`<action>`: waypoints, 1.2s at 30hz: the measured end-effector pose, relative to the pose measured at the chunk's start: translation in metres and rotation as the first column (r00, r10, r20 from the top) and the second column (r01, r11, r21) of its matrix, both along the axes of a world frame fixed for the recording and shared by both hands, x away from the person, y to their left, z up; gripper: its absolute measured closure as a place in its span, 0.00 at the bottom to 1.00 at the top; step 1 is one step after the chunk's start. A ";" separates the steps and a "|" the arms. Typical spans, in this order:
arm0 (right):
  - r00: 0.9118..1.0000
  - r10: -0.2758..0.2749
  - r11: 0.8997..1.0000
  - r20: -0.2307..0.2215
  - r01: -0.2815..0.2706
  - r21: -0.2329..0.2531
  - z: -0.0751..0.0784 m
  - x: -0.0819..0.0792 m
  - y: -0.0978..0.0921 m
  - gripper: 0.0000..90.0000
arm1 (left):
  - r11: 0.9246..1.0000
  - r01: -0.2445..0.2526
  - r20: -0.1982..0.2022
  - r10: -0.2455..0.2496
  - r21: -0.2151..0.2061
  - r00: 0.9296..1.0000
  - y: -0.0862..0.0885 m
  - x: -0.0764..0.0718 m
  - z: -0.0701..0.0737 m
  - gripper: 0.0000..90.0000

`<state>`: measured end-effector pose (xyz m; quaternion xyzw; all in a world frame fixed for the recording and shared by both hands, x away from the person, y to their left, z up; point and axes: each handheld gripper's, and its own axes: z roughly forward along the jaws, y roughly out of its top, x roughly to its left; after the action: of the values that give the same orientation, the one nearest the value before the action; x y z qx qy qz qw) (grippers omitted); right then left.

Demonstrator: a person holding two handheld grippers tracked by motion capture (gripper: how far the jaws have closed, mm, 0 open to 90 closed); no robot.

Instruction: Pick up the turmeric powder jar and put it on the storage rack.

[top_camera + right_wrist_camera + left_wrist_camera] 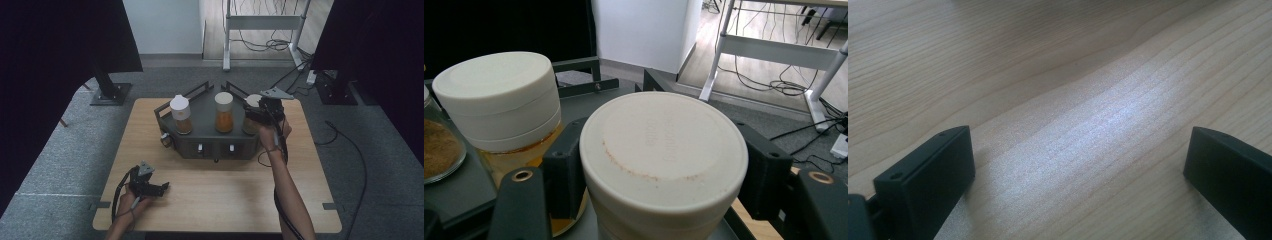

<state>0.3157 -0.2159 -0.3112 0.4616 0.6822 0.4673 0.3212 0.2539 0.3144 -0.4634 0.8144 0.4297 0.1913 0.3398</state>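
Note:
A dark grey rack (205,137) stands at the back of the wooden table (225,195) and carries three white-lidded jars of orange-brown contents. The left jar (181,116) and middle jar (223,112) stand free. My right gripper (260,114) grips the right jar (251,102). In the right gripper view its jaws press both sides of that jar's white lid (664,140), with the middle jar (499,95) just beside it. At the table's front left my left gripper (162,188) rests low and open, and bare wood lies between its jaws (1078,150).
Two small knobs (200,148) sit on the rack's front face. Behind the table stand a white frame (262,22), floor cables (270,46) and a black stand base (110,93). Dark curtains hang at both sides.

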 end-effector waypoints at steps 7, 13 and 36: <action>1.000 -0.009 1.000 -0.003 0.009 -0.018 0.002 0.001 0.007 0.37 | 1.000 0.000 -0.001 0.000 -0.001 1.000 0.000 0.000 0.000 0.00; 1.000 -0.015 0.999 0.000 0.015 0.028 -0.004 0.003 0.002 0.30 | 1.000 0.000 0.000 0.000 0.000 1.000 0.000 0.000 0.000 0.00; 0.996 0.027 0.999 0.086 -0.029 0.022 -0.008 -0.026 -0.014 0.23 | 1.000 0.000 0.000 0.000 0.000 1.000 0.000 0.000 0.000 0.00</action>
<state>0.2899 -0.2297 -0.3195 0.4351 0.6690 0.4988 0.3381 0.2539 0.3144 -0.4633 0.8146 0.4296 0.1912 0.3397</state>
